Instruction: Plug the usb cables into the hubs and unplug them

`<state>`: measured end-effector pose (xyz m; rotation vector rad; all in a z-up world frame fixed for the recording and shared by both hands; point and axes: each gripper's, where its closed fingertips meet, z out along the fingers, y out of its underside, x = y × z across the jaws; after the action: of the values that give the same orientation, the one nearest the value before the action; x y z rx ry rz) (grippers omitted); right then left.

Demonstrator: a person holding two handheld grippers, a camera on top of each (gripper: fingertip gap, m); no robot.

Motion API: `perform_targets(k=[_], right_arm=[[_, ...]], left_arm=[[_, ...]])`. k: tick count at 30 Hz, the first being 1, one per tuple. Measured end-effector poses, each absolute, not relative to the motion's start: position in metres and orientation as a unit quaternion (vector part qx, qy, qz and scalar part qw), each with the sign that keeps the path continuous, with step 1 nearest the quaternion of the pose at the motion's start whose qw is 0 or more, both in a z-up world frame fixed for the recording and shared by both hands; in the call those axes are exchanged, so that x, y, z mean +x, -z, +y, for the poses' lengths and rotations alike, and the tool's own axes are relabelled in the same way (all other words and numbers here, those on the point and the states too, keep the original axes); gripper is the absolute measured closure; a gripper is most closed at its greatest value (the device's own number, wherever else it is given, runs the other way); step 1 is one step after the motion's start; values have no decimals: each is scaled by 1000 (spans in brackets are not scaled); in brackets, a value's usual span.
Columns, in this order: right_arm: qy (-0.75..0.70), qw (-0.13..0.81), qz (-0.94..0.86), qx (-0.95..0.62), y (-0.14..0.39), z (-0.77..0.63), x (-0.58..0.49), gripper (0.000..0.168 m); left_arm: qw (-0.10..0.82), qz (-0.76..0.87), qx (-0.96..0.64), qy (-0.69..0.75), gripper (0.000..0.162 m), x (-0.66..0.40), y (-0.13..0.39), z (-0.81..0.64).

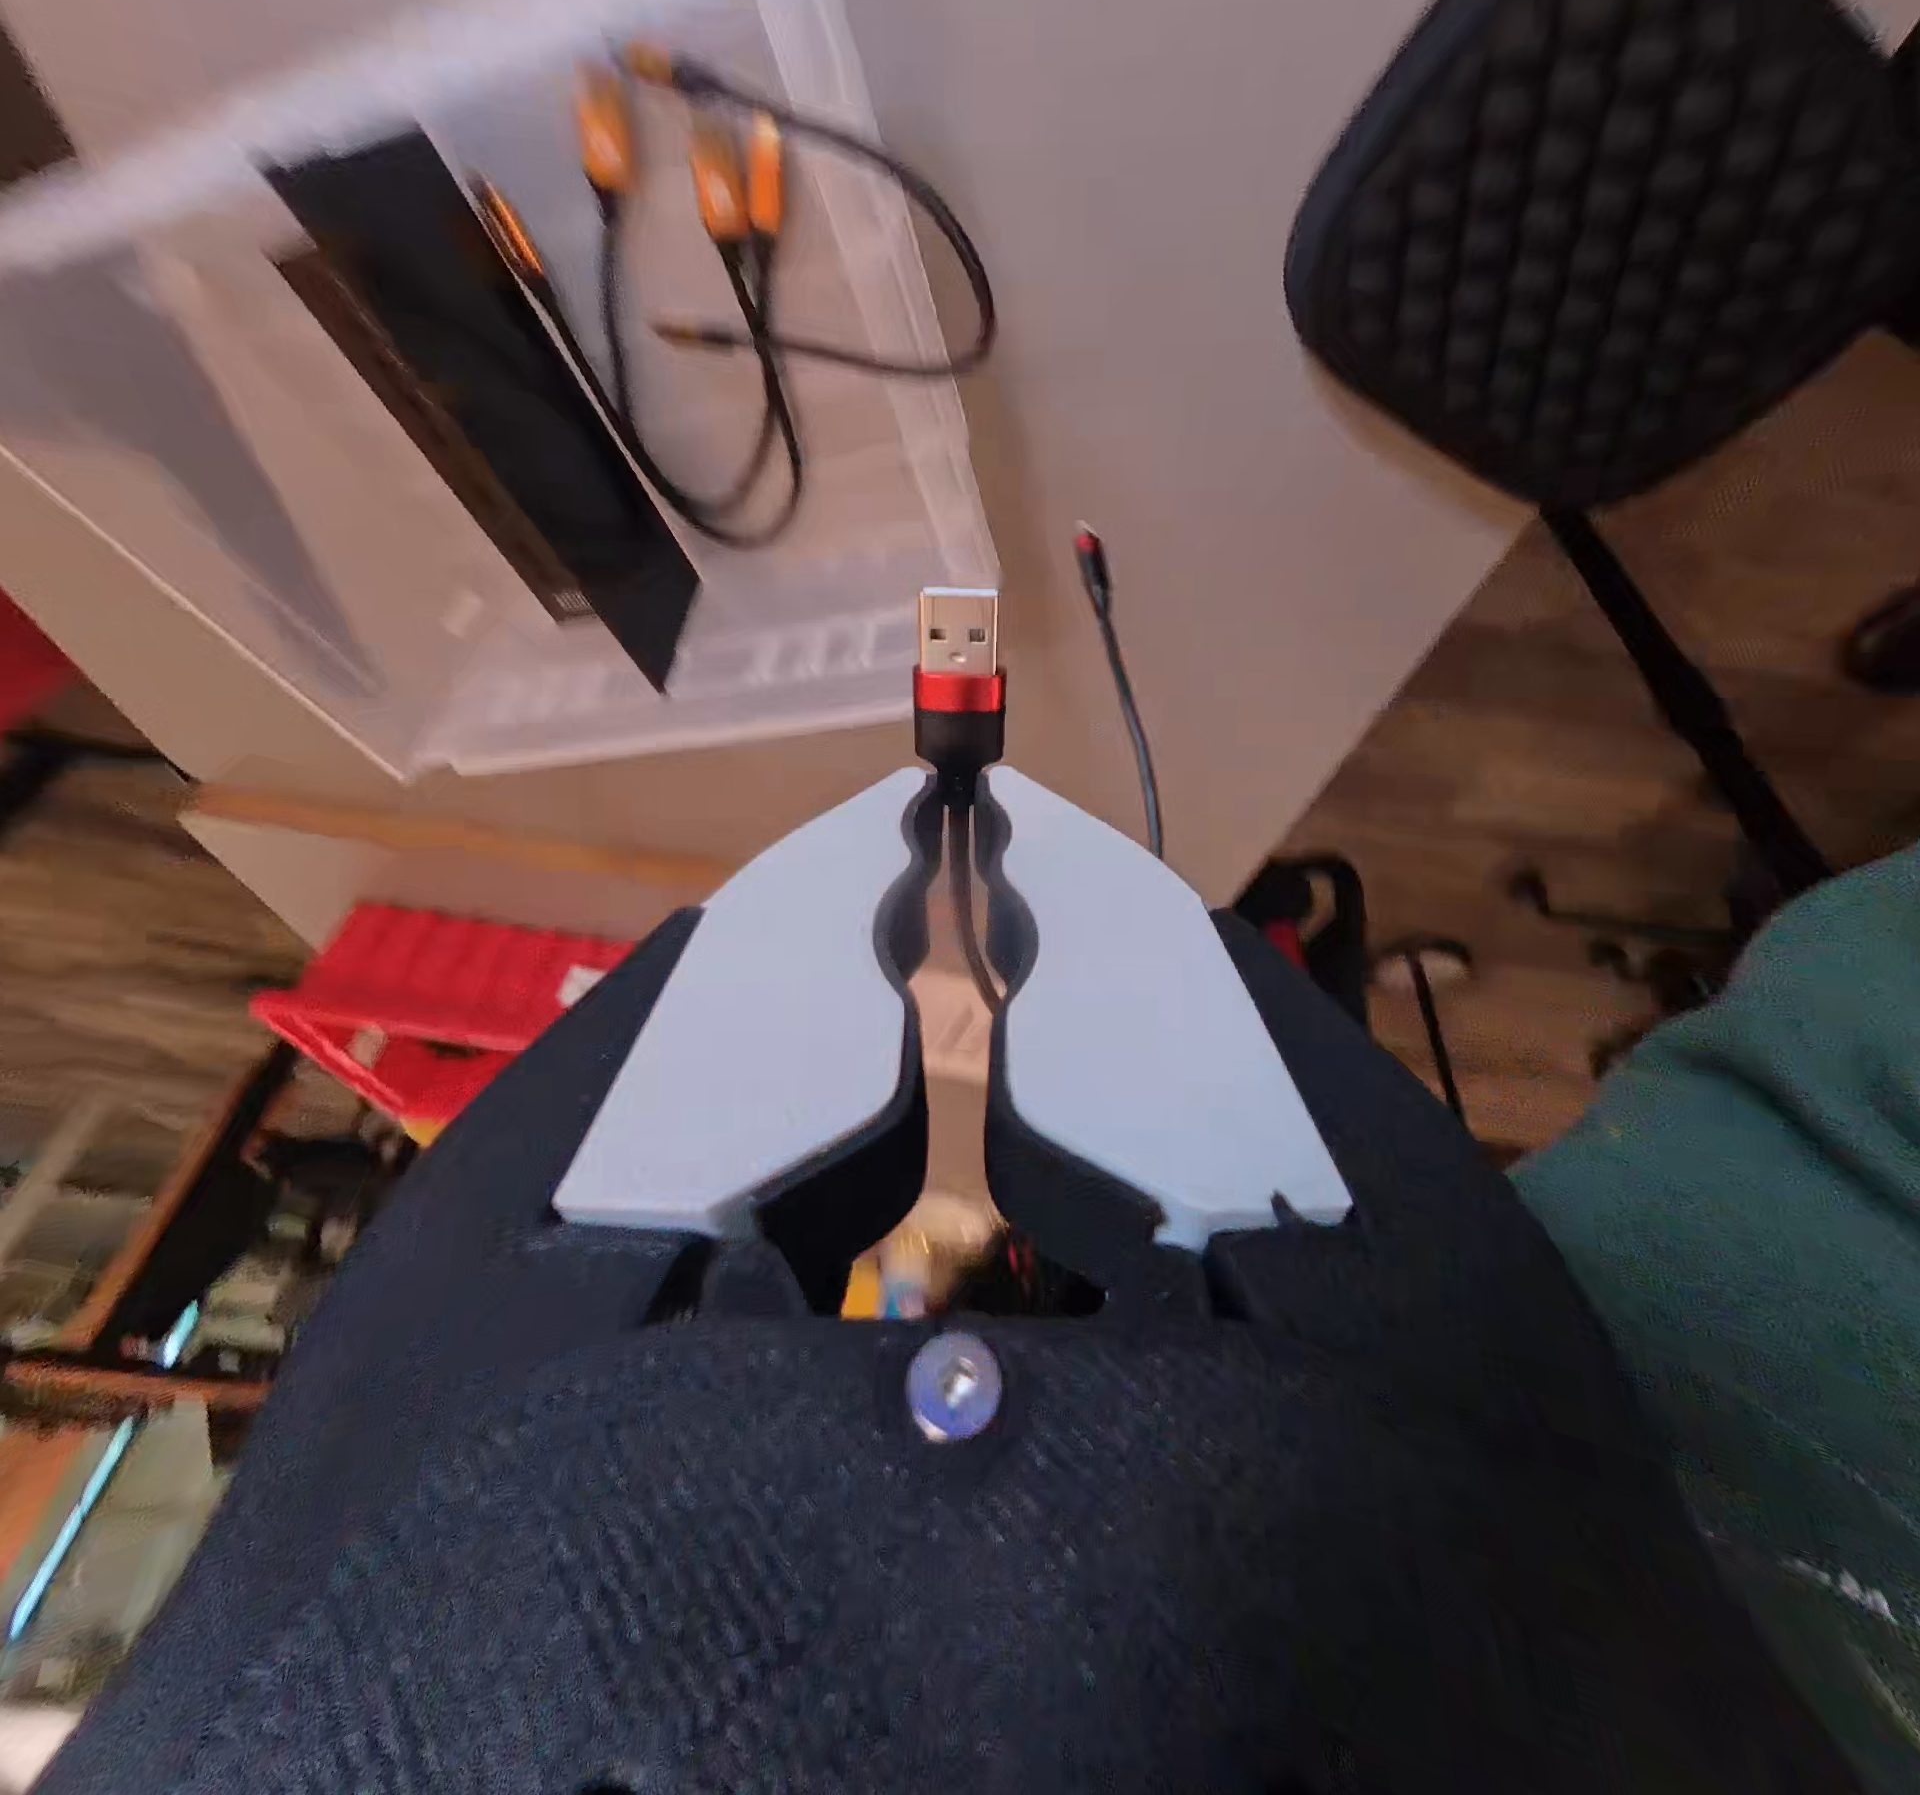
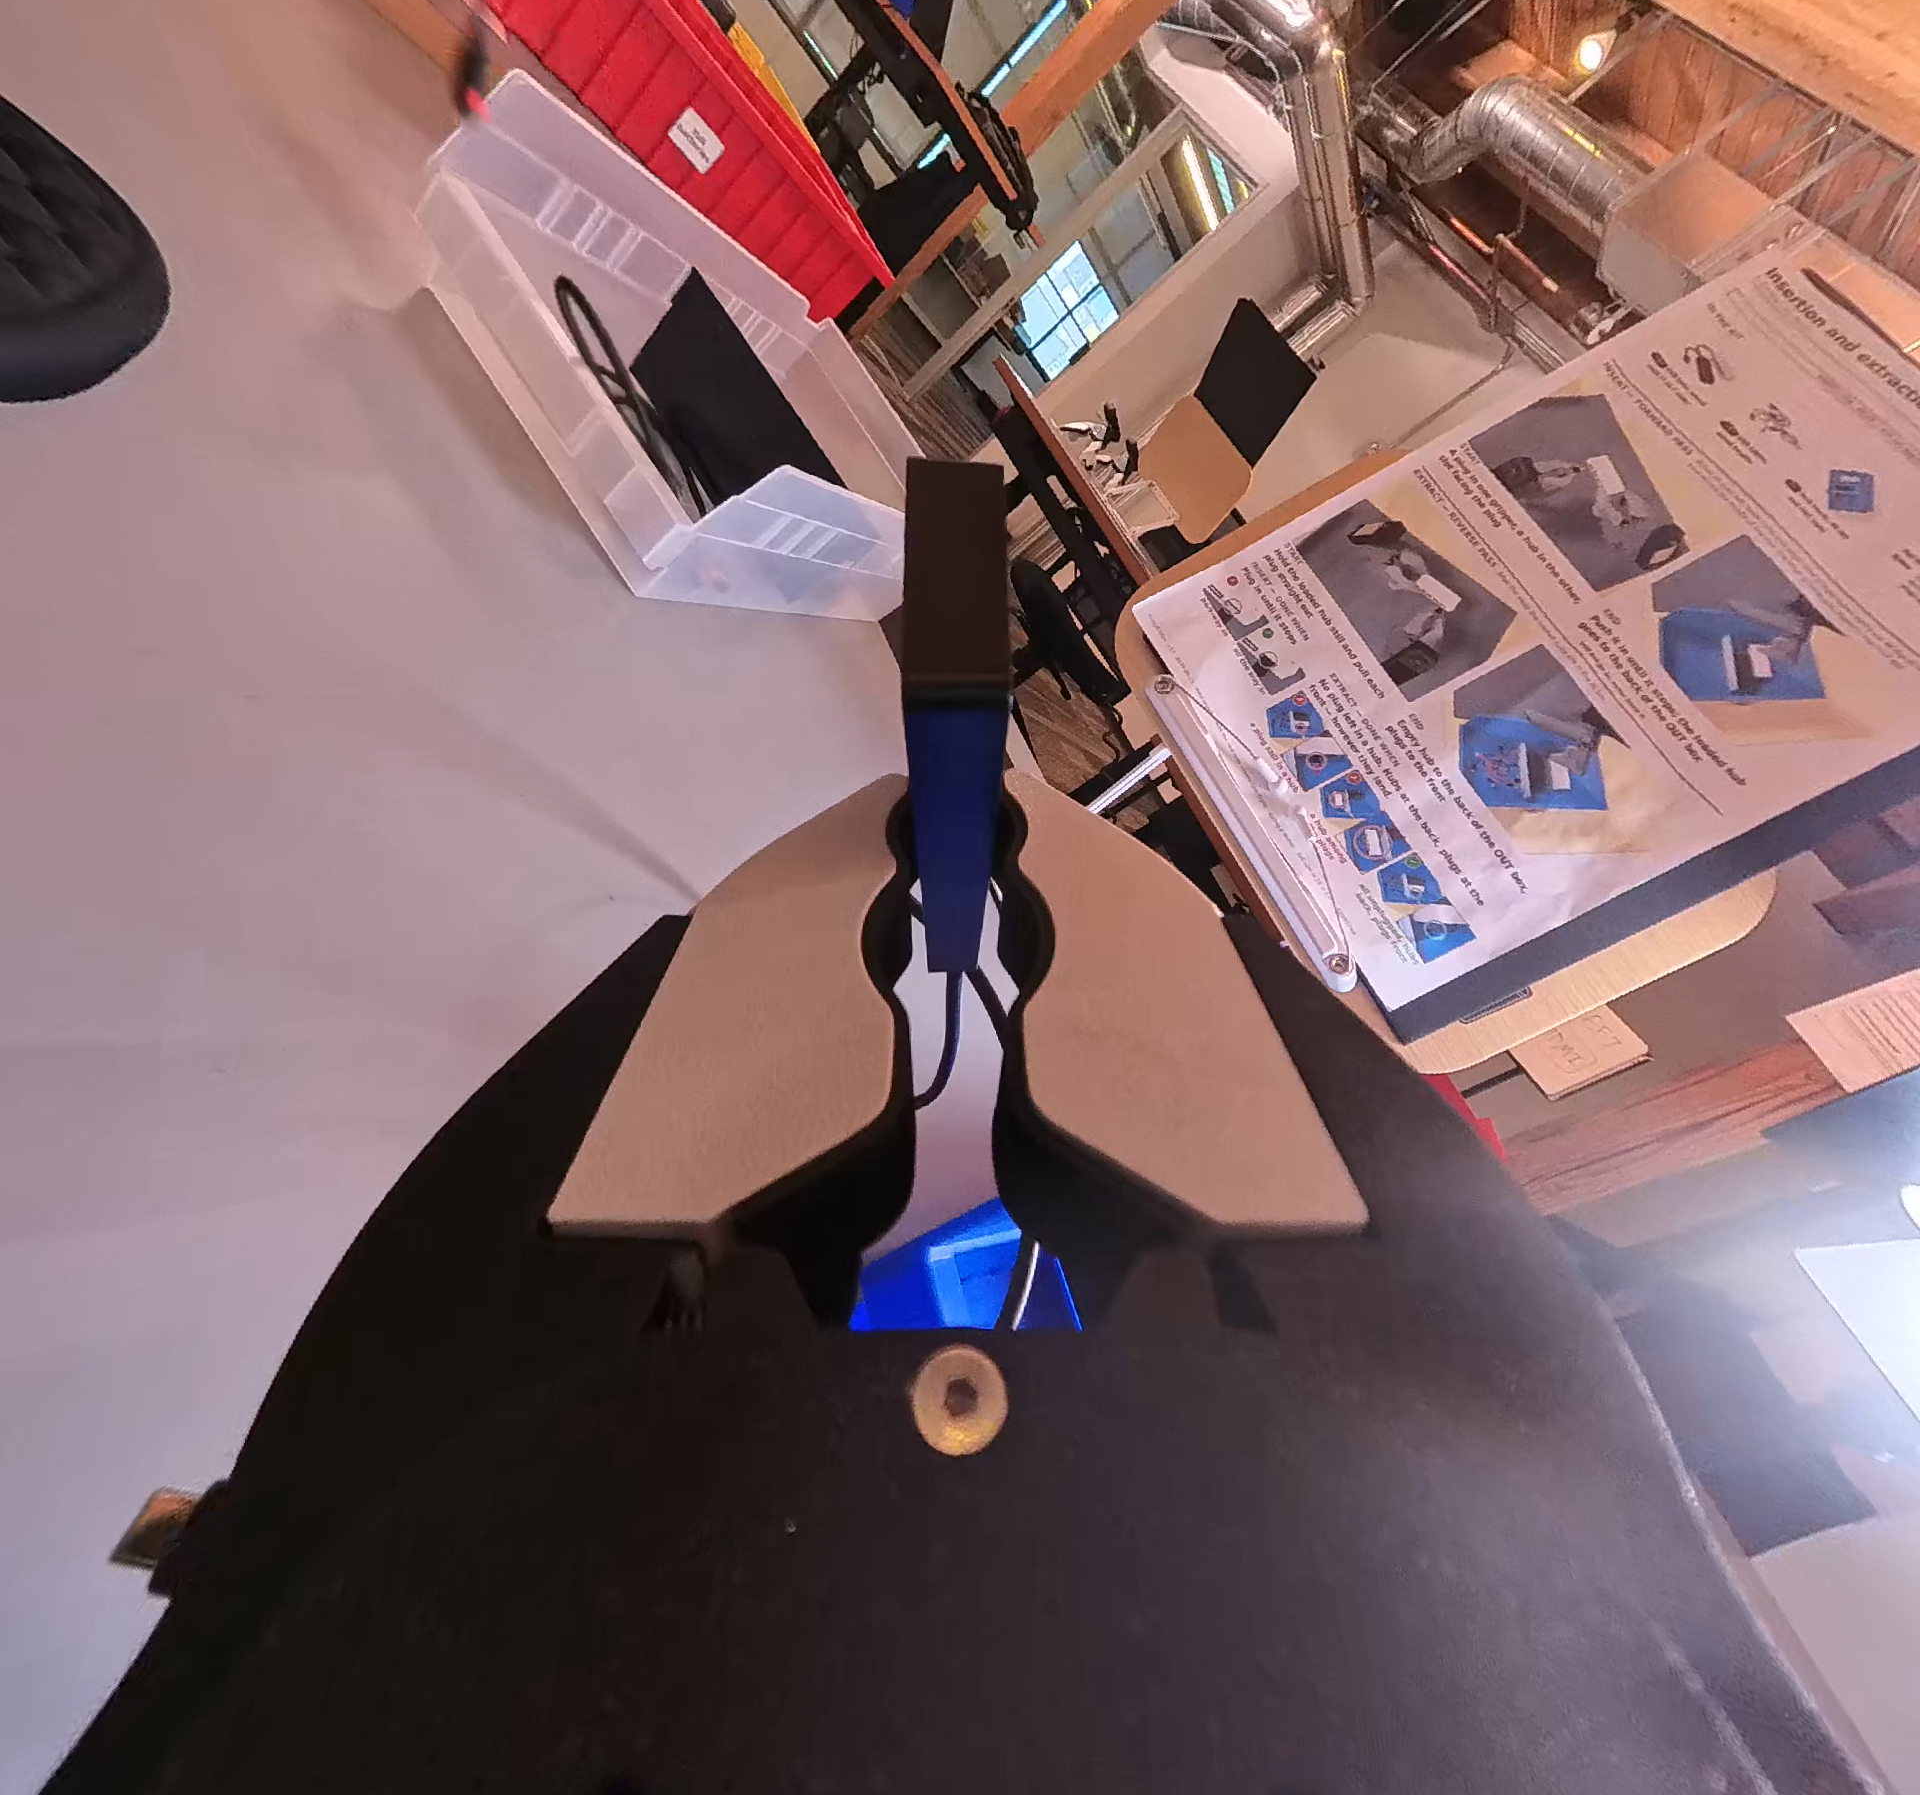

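While both tools hang above the white tabletop (image 1: 1195, 218), we judge the task early. We see a clear plastic bin (image 2: 540, 218) holding a flat black box (image 1: 478, 395) and orange-tipped black cables (image 1: 727, 187), all loose. Our right gripper (image 2: 956, 815) is clamped on a slim black-and-blue hub (image 2: 956, 665), no plug in it. Our left gripper (image 1: 956, 789) pinches the cord just behind a red-collared metal USB plug (image 1: 958, 654), not yet inserted.
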<state>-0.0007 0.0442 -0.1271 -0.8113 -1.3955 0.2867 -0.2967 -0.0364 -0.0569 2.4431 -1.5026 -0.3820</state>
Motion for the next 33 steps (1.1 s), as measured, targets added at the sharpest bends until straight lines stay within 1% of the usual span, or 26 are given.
perform_targets(k=[2, 3, 5, 7, 12, 14, 18, 22, 25, 28, 33], right_arm=[[-128, 683, -622, -362, 127, 44, -1, 157], [-128, 683, -622, -362, 127, 44, 0, 157], [-128, 683, -621, -362, 126, 45, 0, 157], [-128, 684, -620, -362, 126, 45, 1, 157], [-121, 686, -620, -360, 126, 45, 1, 157], [-118, 688, -621, -358, 125, 45, 2, 157], [-113, 690, -621, -356, 125, 44, 5, 157], [-107, 691, -621, -354, 126, 46, 9, 157], [-105, 689, -626, -349, 129, 46, 10, 157], [-123, 682, -642, -328, 136, 39, 7, 157], [-153, 662, -669, -301, 150, 25, 1, 156]], left_arm=[[192, -498, 831, 158, 156, -311, 62, -49], [208, -498, 826, 163, 156, -312, 65, -53], [211, -510, 820, 151, 156, -303, 69, -58], [188, -543, 810, 118, 156, -282, 73, -61], [71, -665, 740, -67, 156, -189, 90, -74], [16, -696, 709, -116, 156, -157, 105, -73], [-73, -702, 682, -192, 156, -106, 155, -60], [-200, -656, 680, -259, 156, -61, 202, -32], [-306, -598, 667, -323, 156, -38, 207, -14], [-372, -562, 654, -343, 156, -28, 202, -8], [-415, -547, 642, -340, 157, -27, 192, -13]])
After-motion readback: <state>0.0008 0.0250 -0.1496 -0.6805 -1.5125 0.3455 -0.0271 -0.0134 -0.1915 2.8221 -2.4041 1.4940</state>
